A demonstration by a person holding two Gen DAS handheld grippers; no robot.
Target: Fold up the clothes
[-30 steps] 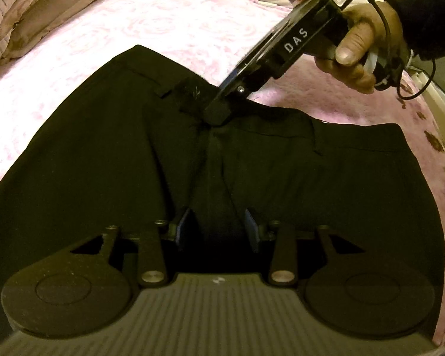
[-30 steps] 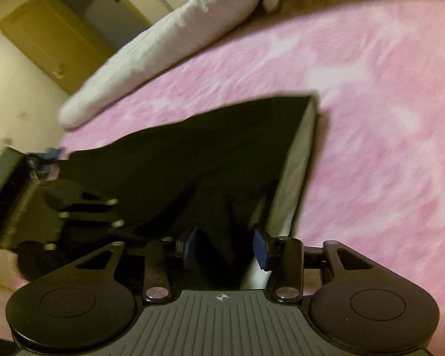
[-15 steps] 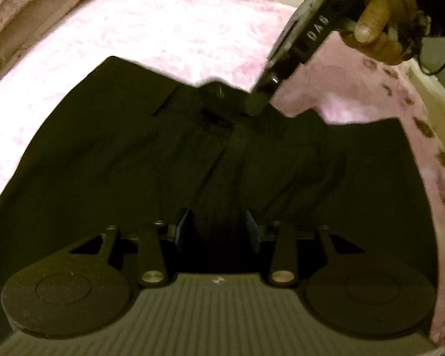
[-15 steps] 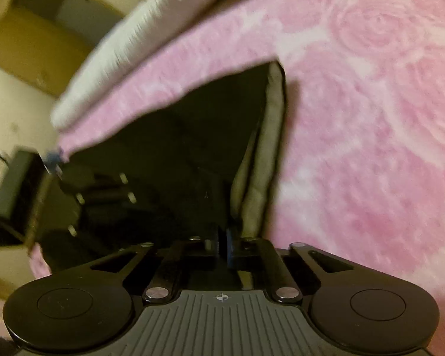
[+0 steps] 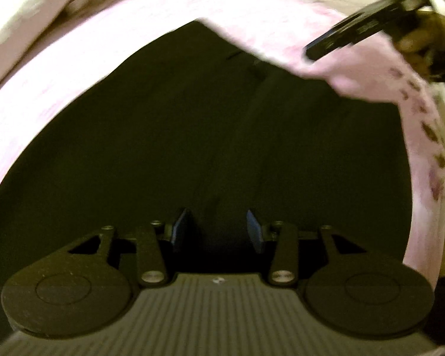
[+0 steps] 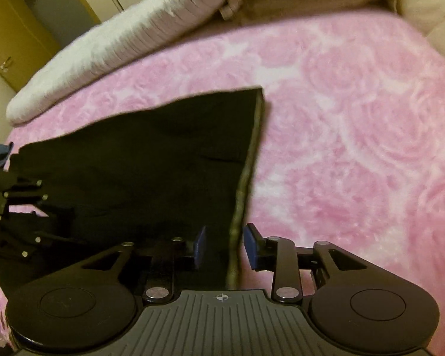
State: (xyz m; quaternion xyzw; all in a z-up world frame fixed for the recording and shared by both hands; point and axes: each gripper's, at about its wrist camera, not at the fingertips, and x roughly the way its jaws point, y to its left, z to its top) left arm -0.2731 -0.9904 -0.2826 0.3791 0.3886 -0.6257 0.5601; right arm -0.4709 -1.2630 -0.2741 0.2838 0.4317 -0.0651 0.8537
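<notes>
Left wrist view: black trousers (image 5: 210,124) lie on a pink blanket (image 5: 44,89); both the left gripper (image 5: 219,231) and right gripper (image 6: 225,246) gape open, trouser fabric between their fingers.

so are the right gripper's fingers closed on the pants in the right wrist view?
No. The right gripper has its fingers apart, with the black pants' edge lying loose between them.

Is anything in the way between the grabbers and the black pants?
Nothing visible is. The black pants lie on the pink blanket, directly between the open fingers of the left gripper and the right gripper.
</notes>
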